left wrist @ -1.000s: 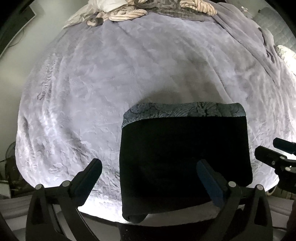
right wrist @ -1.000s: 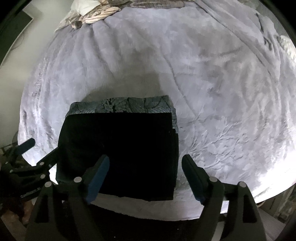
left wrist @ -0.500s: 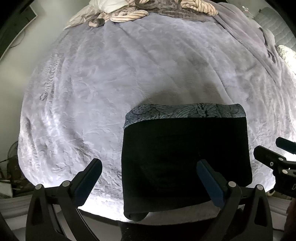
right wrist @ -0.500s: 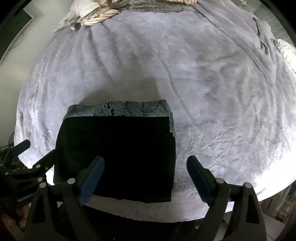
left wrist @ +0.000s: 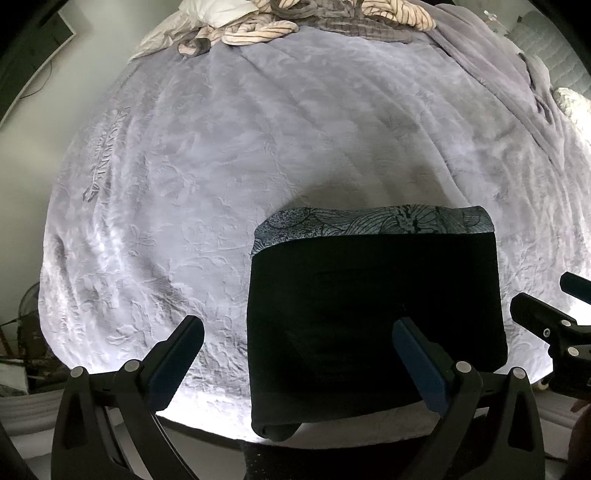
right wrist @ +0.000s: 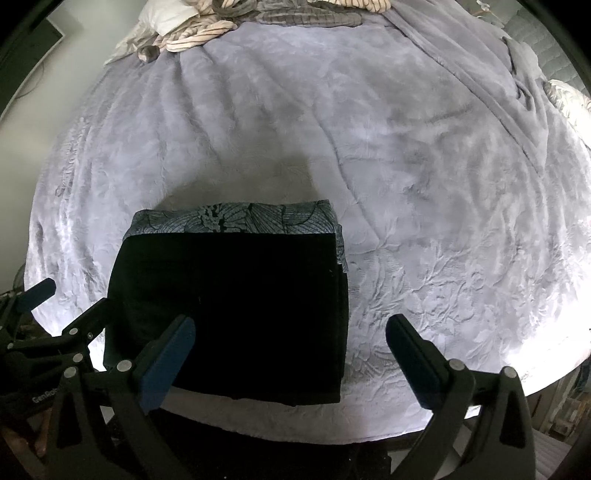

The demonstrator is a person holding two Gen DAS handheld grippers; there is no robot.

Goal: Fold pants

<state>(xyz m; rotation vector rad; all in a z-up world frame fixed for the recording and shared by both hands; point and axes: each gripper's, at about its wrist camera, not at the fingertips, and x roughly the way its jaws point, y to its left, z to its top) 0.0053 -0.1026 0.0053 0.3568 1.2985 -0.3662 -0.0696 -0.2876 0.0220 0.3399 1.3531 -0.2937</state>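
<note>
We see the pants (left wrist: 373, 314) folded into a dark, squarish stack on the bed (left wrist: 229, 155), lying in the lower middle of the left wrist view and the lower left of the right wrist view, close to the bed's near edge. A leaf-patterned grey band (right wrist: 236, 221) runs along the stack's far edge. Our left hand-held gripper (left wrist: 295, 362) is released, its jaws spread wide and empty; its right finger (left wrist: 421, 365) appears over the dark cloth, though we cannot tell whether it touches. Our right hand-held gripper (right wrist: 290, 363) is also released and grasps nothing, its jaws spread wide. At the top of both frames, striped bedding (left wrist: 258, 29) lies bunched beside a white pillow (right wrist: 166, 13).
</note>
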